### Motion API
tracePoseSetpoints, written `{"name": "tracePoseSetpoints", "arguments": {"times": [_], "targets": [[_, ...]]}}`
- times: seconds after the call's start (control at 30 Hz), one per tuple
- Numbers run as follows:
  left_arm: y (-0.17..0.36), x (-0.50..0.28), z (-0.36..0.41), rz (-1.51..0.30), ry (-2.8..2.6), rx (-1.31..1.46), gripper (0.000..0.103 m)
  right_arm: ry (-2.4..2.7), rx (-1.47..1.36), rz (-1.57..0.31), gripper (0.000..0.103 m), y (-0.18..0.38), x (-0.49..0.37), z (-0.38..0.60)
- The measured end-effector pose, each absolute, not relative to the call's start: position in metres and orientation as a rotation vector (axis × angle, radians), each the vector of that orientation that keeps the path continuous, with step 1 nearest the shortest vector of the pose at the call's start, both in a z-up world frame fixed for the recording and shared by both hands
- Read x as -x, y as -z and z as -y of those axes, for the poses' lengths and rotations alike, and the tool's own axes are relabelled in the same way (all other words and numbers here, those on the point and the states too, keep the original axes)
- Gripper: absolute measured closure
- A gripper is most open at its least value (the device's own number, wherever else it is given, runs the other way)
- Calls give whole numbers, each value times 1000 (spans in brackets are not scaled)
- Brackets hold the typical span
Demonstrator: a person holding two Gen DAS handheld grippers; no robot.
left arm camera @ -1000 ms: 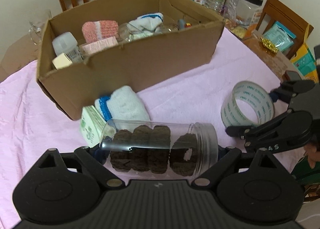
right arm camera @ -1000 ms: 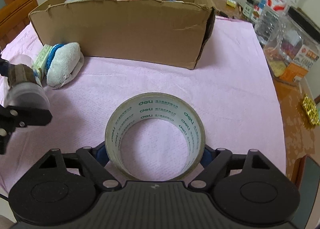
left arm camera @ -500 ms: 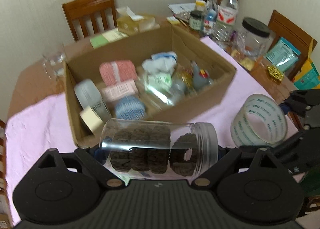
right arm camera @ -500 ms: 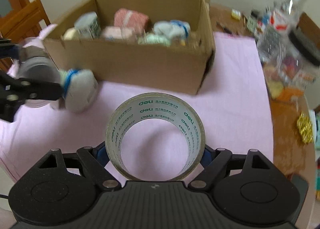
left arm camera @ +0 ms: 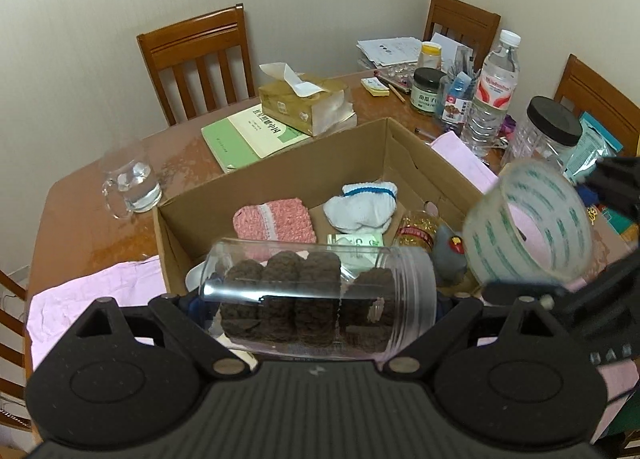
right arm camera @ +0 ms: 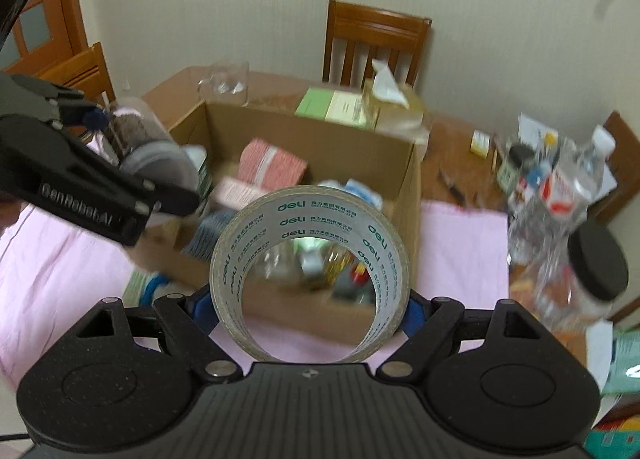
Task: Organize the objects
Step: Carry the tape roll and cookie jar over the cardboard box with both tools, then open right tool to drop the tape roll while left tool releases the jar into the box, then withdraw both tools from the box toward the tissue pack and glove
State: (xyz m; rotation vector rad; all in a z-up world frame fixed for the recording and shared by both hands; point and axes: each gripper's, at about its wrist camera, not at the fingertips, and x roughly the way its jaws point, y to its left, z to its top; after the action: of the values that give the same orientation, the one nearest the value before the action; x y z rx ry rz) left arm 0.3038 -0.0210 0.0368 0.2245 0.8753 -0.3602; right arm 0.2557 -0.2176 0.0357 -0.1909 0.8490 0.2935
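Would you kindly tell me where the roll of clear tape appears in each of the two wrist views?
Left wrist view: the tape roll sits at the right edge, held up beside the cardboard box.
Right wrist view: the tape roll is at lower centre, gripped between the right gripper jaws.
Shared landmark: the pink knitted cloth inside the box.

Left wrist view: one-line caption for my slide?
Left gripper holds a clear cookie jar sideways over the open cardboard box.
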Motion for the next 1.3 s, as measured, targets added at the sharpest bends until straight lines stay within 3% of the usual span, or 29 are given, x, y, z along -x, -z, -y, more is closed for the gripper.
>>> {"name": "tracePoseSetpoints", "arguments": {"times": [0.63,0.7,0.73,1.3], "targets": [[-24,-320,-6,-912,314,-156,7,-287,240,-883,15,-11,-351,201],[-24,-319,-8,-917,304,-159,7,-269,247,-863,10,-12,-356,199],[-24,-318,-10,-919,297,-160,7,-253,252,-852,1,-13,-358,198],[-20,-271,-26,-918,231,-165,7,-264,231,-816,0,-31,-301,202]]}}
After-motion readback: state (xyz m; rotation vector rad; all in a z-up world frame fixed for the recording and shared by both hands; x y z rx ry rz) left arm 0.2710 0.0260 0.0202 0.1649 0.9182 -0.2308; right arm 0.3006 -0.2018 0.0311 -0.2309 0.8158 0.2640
